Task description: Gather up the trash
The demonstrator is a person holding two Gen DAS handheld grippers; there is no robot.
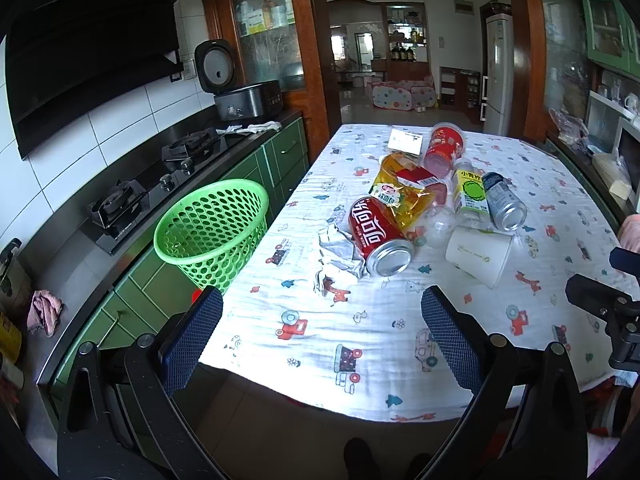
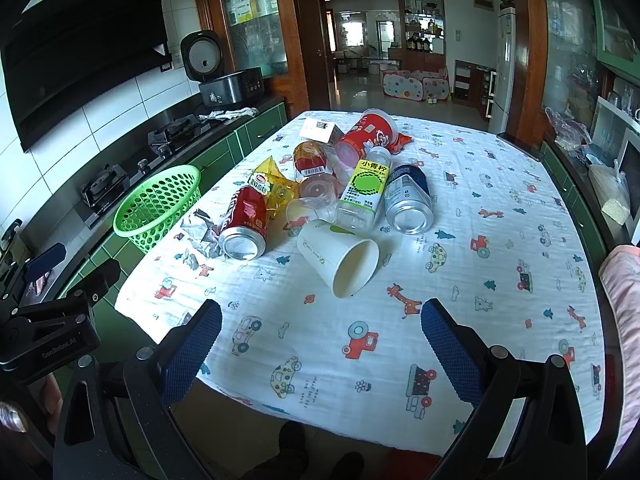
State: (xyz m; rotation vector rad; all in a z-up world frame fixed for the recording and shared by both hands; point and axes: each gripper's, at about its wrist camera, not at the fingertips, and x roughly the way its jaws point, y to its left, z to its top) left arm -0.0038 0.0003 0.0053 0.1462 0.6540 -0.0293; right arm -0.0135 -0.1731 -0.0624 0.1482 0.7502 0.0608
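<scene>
A pile of trash lies mid-table on a printed cloth (image 1: 312,344): a red cola can (image 1: 378,236) (image 2: 245,224) on its side, crumpled foil (image 1: 334,254) (image 2: 200,234), a yellow wrapper (image 1: 400,196) (image 2: 272,184), a white paper cup (image 1: 478,256) (image 2: 340,256), a clear bottle with a green label (image 1: 472,194) (image 2: 362,192), a dark blue can (image 1: 504,202) (image 2: 408,198) and a red cup (image 1: 444,146) (image 2: 366,134). A green mesh basket (image 1: 212,232) (image 2: 158,206) stands at the table's left edge. My left gripper (image 1: 322,320) and right gripper (image 2: 322,332) are open and empty, short of the pile.
A stove and counter (image 1: 132,196) run along the left wall with a rice cooker (image 1: 244,98). A white box (image 1: 406,140) lies at the far end of the table. The right gripper's body shows at the left view's right edge (image 1: 608,304). Cabinets stand at right.
</scene>
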